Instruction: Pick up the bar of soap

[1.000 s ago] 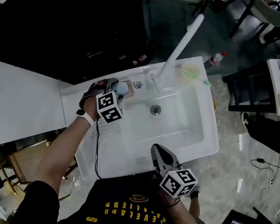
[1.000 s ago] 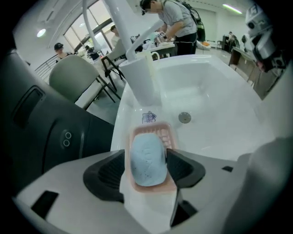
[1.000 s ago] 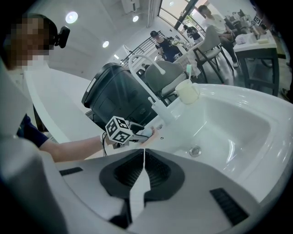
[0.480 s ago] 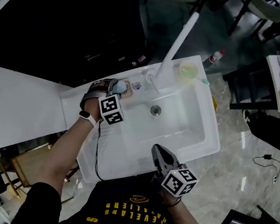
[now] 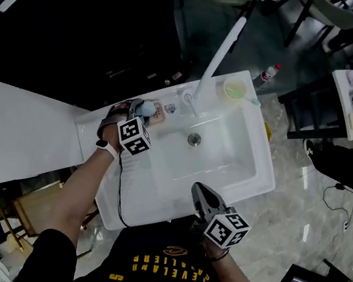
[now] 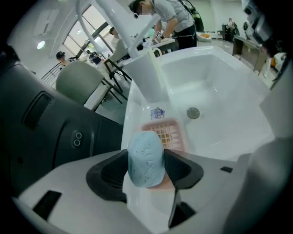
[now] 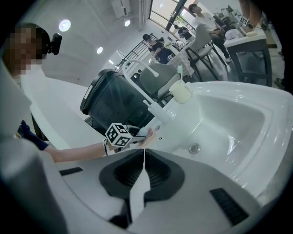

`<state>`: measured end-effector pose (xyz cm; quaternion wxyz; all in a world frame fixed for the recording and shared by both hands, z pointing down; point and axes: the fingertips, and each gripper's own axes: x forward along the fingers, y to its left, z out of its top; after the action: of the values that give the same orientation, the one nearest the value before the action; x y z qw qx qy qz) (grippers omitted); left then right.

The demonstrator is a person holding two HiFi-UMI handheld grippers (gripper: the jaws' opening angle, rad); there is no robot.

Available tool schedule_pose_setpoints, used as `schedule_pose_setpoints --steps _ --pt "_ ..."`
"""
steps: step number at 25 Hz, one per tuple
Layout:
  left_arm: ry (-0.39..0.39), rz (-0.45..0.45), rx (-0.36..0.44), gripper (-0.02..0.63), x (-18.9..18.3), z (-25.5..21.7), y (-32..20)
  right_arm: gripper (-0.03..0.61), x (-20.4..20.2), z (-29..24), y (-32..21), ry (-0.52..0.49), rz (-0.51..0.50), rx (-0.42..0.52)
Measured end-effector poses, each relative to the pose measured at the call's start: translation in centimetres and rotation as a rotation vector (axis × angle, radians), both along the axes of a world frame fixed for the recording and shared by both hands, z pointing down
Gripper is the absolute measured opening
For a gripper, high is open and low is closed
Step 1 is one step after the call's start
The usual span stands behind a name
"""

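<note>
White sink (image 5: 257,181) in a busy open workroom, with dark floor behind it and other people at tables further off.

The left gripper (image 6: 146,165) is clamped on the bar of soap (image 6: 145,153). Both dark pads press its long sides, and the pale blue speckled bar stands on end between them. Just past it is the pink slotted soap dish (image 6: 173,132) on the sink's back ledge. I can't tell if the bar's bottom edge is touching the dish or just clear of it. The right gripper (image 7: 144,157) is squeezed fully closed on nothing, parked over the front rim.

My guess on handling: light, hard and rounded, and probably slick if damp, so it could squirt out. Gripping the flat middle of the sides, the way it's held now, seems the safe spot. I'd go firm but gentle, since soap dents.

The left gripper view is the only one showing the pad contact and the dish's grid. The head view shows just a blue blob by the marker cube, but it gives the layout: drain (image 5: 194,138), faucet (image 5: 218,52), and both grippers well apart.
</note>
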<state>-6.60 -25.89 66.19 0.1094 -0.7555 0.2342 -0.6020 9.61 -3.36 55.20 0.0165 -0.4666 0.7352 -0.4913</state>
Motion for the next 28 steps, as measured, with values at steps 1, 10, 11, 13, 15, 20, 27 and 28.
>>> schedule_pose_setpoints --steps 1,10,11,13,15,20,27,28 --pt "0.035 -0.023 0.008 0.265 -0.2 -0.5 -0.3 0.020 0.2 0.1 0.1 0.001 0.003 -0.002" --pt "0.274 -0.137 0.067 0.264 -0.9 -4.5 -1.0 0.020 -0.2 0.3 0.3 -0.003 -0.018 -0.007" --pt "0.288 -0.144 0.068 0.264 -0.9 -4.6 -0.8 0.020 -0.2 0.3 0.3 -0.002 -0.022 -0.004" --pt "0.285 -0.137 0.068 0.264 -1.0 -4.4 -0.6 0.020 -0.3 0.2 0.3 0.000 -0.026 -0.003" --pt "0.268 -0.112 0.070 0.264 -0.9 -4.1 -0.4 0.020 -0.4 0.3 0.3 0.001 -0.028 -0.005" --pt "0.194 -0.003 0.162 0.264 -0.2 -4.6 -0.2 0.020 -0.2 0.4 0.3 0.005 -0.025 -0.010" --pt "0.186 0.062 0.223 0.262 0.8 -6.0 0.3 0.020 -0.2 -0.1 0.1 0.001 -0.024 -0.005" --pt "0.187 0.069 0.235 0.262 1.0 -6.3 0.3 0.020 -0.2 -0.1 0.1 0.001 -0.023 -0.005"
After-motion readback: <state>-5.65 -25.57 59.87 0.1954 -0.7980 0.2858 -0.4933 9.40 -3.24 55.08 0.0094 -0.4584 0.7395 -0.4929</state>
